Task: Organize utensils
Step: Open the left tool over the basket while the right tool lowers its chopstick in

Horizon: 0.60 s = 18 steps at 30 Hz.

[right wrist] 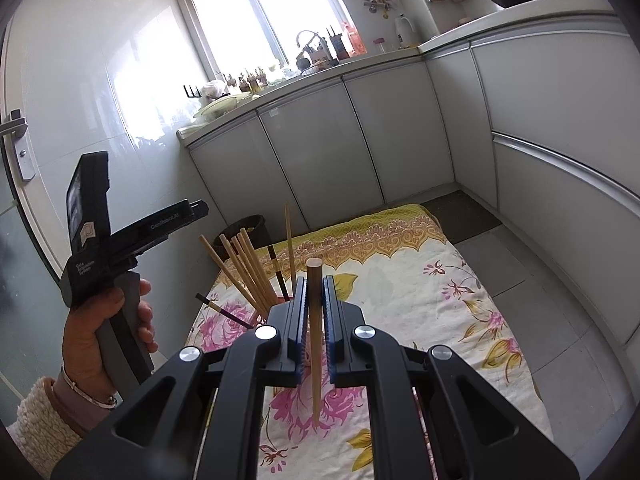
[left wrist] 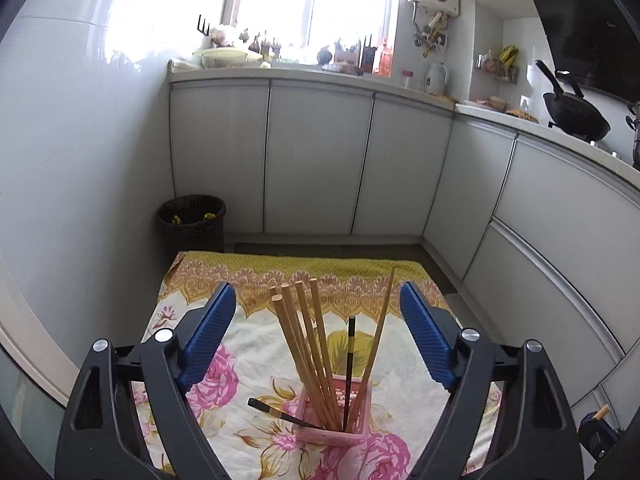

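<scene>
The pink holder (left wrist: 334, 412) is standing on the near part of the floral cloth (left wrist: 248, 344), and it is carrying most of the load: several wooden chopsticks (left wrist: 304, 344) are leaning upright in it, fanning to the left and right, with one dark chopstick (left wrist: 349, 372) upright among them. A second dark chopstick (left wrist: 280, 414) is lying at a low angle with one end at the holder's left rim; whether it is properly seated cannot be told.

The right gripper (right wrist: 316, 312) is clamping a single wooden chopstick (right wrist: 315, 344) upright between closed fingers, just near of the holder. The left gripper (left wrist: 316, 344) is hanging over the holder with its fingers wide apart, gripping nothing.

Judgement: the sorting is largely done. Remaining work appears to be inserting the held chopstick and possibly righting the slanted dark one.
</scene>
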Each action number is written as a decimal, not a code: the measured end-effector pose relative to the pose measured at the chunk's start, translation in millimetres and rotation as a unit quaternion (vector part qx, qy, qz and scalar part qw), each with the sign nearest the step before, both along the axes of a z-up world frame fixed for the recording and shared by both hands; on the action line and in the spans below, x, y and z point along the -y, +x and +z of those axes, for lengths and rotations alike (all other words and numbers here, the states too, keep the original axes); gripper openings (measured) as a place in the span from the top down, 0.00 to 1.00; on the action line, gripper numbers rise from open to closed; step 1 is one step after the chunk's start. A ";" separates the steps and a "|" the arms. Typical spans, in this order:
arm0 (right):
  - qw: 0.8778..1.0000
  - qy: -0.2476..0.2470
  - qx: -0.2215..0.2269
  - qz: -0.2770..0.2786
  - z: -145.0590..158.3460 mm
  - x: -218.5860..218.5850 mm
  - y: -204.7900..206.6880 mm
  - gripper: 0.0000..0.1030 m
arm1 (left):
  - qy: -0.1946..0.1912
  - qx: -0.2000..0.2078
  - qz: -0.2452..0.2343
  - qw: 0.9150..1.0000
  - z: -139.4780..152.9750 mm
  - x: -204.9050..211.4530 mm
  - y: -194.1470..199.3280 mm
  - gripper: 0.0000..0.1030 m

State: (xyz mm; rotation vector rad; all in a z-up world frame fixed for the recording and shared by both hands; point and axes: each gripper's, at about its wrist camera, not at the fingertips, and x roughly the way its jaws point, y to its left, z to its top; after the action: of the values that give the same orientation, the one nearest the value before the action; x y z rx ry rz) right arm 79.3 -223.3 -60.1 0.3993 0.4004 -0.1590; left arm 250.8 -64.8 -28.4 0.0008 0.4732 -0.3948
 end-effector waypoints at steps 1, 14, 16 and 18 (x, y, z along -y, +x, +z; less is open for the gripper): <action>1.000 0.001 0.001 0.000 1.5 -0.6 1.5 0.92 | 0.002 0.003 -0.001 1.000 2.1 -1.3 -2.9 0.21; 0.996 -0.004 0.094 -0.007 69.5 -14.3 34.8 0.92 | -0.049 0.039 0.044 0.997 27.4 -72.3 -54.9 0.07; 0.994 -0.012 0.109 -0.007 79.2 -20.1 44.2 0.92 | -0.051 0.035 0.059 0.996 22.7 -86.7 -61.1 0.07; 0.992 -0.023 0.122 -0.007 84.5 -26.5 53.5 0.92 | -0.055 0.029 0.081 0.995 15.4 -100.9 -65.6 0.07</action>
State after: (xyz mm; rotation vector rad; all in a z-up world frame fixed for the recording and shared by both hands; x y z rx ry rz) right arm 132.8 -196.8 24.4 0.3717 0.1537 -0.1305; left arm 185.2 36.1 -13.0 -0.1308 0.3907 -0.2602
